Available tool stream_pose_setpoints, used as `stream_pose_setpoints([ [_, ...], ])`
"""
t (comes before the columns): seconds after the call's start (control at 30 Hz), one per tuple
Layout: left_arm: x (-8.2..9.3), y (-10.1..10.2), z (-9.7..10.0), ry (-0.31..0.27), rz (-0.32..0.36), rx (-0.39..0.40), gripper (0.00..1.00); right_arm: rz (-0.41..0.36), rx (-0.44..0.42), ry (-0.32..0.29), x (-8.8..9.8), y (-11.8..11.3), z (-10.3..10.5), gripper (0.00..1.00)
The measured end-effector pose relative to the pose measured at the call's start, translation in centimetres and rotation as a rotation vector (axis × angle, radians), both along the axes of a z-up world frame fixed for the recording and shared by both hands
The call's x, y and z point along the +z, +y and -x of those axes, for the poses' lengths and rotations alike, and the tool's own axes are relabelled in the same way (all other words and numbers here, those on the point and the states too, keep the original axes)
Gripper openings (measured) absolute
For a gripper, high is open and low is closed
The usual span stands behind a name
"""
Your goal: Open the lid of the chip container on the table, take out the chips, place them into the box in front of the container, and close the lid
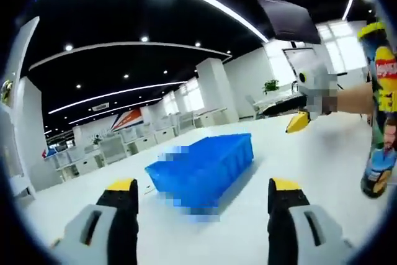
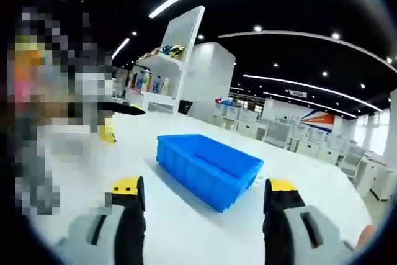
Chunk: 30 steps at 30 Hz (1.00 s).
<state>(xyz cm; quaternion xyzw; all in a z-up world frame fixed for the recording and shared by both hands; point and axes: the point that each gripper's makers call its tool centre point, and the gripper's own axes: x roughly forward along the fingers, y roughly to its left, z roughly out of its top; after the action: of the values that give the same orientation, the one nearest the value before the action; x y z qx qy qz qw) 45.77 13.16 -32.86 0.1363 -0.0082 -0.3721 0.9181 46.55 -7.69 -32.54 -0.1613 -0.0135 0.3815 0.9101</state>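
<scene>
Looking along the left gripper (image 1: 201,195), we see its yellow-tipped jaws spread wide with nothing between them; beyond lies the blue box (image 1: 205,166) on the white table (image 1: 310,159). The chip container (image 1: 381,110) stands upright at the far right. In the right gripper view, the right gripper (image 2: 201,195) is likewise wide open and empty, facing the blue box (image 2: 208,167).

The chip container (image 1: 379,110) is cut off at the right edge of the left gripper view, so its lid can't be made out. The blue box (image 1: 205,166) has a blurred patch along its near corner there. The labels on the far shelf (image 2: 162,60) are too small to read.
</scene>
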Motion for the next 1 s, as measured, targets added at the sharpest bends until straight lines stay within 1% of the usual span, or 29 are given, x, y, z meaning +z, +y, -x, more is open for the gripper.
stream_pose_setpoints([
  [0.03,0.4,-0.2,1.1,0.004,0.004,-0.016,0.96,-0.001,0.013,-0.008,0.7,-0.2,1.4,0.81],
  [0.07,1.0,-0.2,2.7,0.013,0.001,-0.039,0.95,0.001,0.031,-0.024,1.2,-0.2,2.4,0.82],
  [0.1,1.3,-0.2,3.7,0.017,0.0,-0.049,0.95,-0.006,0.061,-0.047,2.1,-0.3,4.0,0.85],
  [0.13,1.8,-0.1,5.0,0.011,-0.01,-0.058,0.95,-0.015,0.078,-0.061,2.7,-0.4,4.8,0.87],
  [0.17,2.2,0.0,5.9,0.005,-0.018,-0.065,0.95,-0.018,0.089,-0.075,3.3,-0.6,5.8,0.89],
  [0.2,2.7,0.1,7.2,-0.006,-0.033,-0.068,0.95,-0.02,0.103,-0.085,4.0,-0.8,7.2,0.92],
  [0.23,3.0,0.2,7.9,-0.011,-0.04,-0.066,0.95,-0.025,0.111,-0.085,4.4,-1.0,8.0,0.94],
  [0.27,3.6,0.4,9.0,-0.015,-0.044,-0.065,0.95,-0.026,0.119,-0.079,5.0,-1.2,9.3,0.95],
  [0.3,3.9,0.5,9.8,-0.017,-0.046,-0.065,0.95,-0.028,0.126,-0.07,5.3,-1.4,10.2,0.96],
  [0.33,4.4,0.6,10.7,-0.012,-0.044,-0.062,0.95,-0.03,0.132,-0.054,5.5,-1.4,11.0,0.97],
  [0.37,4.6,0.7,11.4,-0.005,-0.042,-0.058,0.95,-0.025,0.136,-0.025,5.6,-1.6,12.2,0.97],
  [0.43,4.8,0.8,12.7,0.022,-0.05,-0.051,0.95,-0.012,0.142,0.026,5.7,-1.9,14.1,0.97],
  [0.47,4.6,1.0,13.6,0.041,-0.07,-0.043,0.95,-0.01,0.14,0.038,5.8,-2.0,14.7,0.97],
  [0.5,4.7,1.1,14.1,0.048,-0.079,-0.035,0.95,-0.007,0.143,0.044,6.0,-2.1,15.7,0.97],
  [0.57,4.8,1.5,15.3,0.059,-0.084,-0.017,0.95,0.008,0.13,0.036,6.2,-2.6,16.9,0.97],
  [0.6,4.7,1.8,15.9,0.078,-0.091,-0.004,0.95,0.012,0.122,0.034,6.3,-2.7,17.1,0.97],
  [0.7,4.6,2.2,17.4,0.113,-0.104,0.014,0.95,0.026,0.083,0.028,6.7,-3.6,18.5,0.97],
  [0.73,4.5,2.4,17.8,0.128,-0.105,0.02,0.95,0.028,0.076,0.035,6.7,-3.8,18.8,0.97],
  [0.77,4.2,2.7,18.4,0.156,-0.115,0.031,0.95,0.026,0.068,0.047,6.8,-4.0,19.2,0.97],
  [0.8,4.2,2.7,18.7,0.164,-0.12,0.031,0.95,0.017,0.058,0.077,6.8,-4.2,19.7,0.97],
  [0.87,3.9,2.7,19.4,0.187,-0.123,0.031,0.95,0.005,0.053,0.102,6.9,-4.5,20.5,0.97],
  [0.93,3.8,2.7,20.0,0.199,-0.123,0.028,0.95,-0.001,0.042,0.112,7.1,-4.9,21.0,0.97],
  [1.0,3.8,2.6,20.3,0.205,-0.122,0.03,0.95,0.001,0.032,0.108,7.2,-5.1,21.3,0.97],
])
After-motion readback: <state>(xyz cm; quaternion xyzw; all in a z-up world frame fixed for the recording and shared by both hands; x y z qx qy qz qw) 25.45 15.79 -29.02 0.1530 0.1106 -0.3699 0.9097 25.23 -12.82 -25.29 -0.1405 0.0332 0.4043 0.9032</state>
